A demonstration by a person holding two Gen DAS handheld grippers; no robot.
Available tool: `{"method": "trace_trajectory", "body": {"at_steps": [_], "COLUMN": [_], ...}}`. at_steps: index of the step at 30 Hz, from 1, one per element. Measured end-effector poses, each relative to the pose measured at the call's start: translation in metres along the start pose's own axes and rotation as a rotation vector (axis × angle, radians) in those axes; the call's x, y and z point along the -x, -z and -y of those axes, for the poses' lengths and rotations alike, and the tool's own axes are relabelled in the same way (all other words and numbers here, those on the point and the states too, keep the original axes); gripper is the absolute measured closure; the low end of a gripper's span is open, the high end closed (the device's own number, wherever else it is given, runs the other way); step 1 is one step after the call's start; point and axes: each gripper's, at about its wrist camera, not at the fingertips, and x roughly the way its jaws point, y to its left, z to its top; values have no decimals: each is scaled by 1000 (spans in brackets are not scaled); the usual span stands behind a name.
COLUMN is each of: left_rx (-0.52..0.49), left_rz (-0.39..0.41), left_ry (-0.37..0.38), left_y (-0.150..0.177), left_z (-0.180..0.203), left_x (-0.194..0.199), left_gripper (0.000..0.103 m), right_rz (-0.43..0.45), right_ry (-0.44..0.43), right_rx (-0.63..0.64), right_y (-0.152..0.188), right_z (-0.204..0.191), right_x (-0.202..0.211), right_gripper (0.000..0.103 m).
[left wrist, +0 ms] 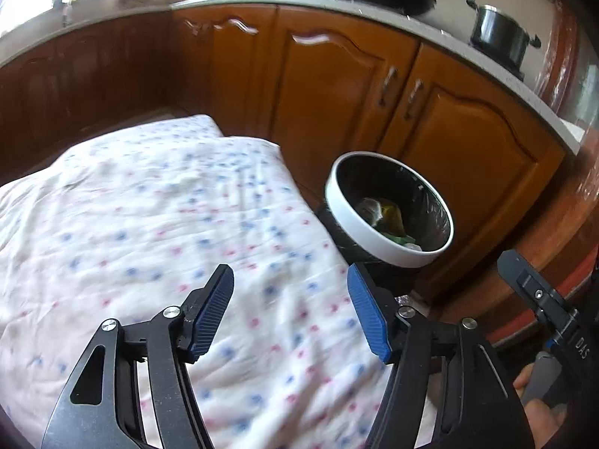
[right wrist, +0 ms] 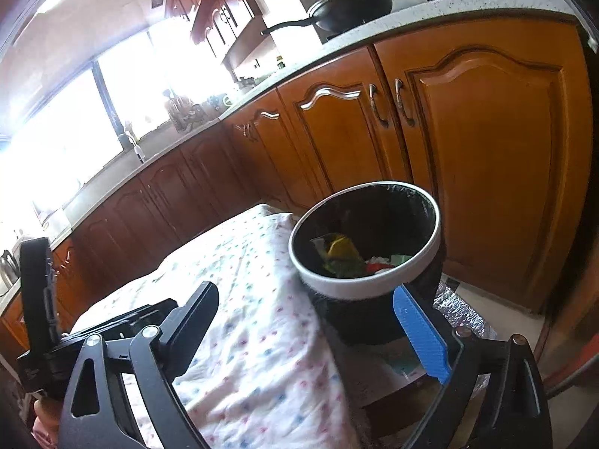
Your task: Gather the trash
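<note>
The left gripper (left wrist: 290, 288) hangs over a surface draped in a white cloth (left wrist: 168, 224) dotted with blue and red marks. Its jaws stand apart with nothing between them, only the cloth below. Ahead of the jaws and to their right sits the trash bin (left wrist: 346, 202), a black pail with a white rim and a dark liner, just beside the cloth's edge. Inside it lies the trash (left wrist: 385, 217): yellow, green and pale scraps, heaped at the bottom.

The right gripper (right wrist: 310, 303) has its jaws spread wide and empty. The bin (right wrist: 337, 288) is straight ahead of them and close, its dark body showing between the 2 fingers, nearer the blue-padded right one. The trash (right wrist: 348, 252) is visible in it from here too, with a red bit among the yellow and green. The cloth (right wrist: 254, 299) runs under the left finger.

Beyond both grippers stand brown wooden cabinets (right wrist: 486, 157) under a pale counter (left wrist: 374, 11), which carries a black pan (right wrist: 352, 5) and a dark pot (left wrist: 499, 35). A hand (left wrist: 539, 411) shows at the left view's lower right edge, gripping the other tool's handle.
</note>
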Motion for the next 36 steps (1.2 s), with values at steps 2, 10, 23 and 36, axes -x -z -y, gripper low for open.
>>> {"method": "trace_trajectory", "body": {"at_steps": [2,10,23,36], "left_rx": [0,-51,-54,-43], "left_rz": [33,228,423,405], "left_ry": [-8,-68,-253,-311], "left_y": [8,25,60,76], "left_z": [-6,-14,-36,-45], "left_x": [13,74,107,102], "left_gripper": [37,9,0,0], "right_rz": [22,248,272,273], "right_ry": [-8,37,53,42], "right_rx": [9,174,235,207], "right_y": [6,11,48,61], "right_z": [-8,-59,-75,-70], "right_x": [7,62,48,43], "right_gripper": [7,0,0,0]}}
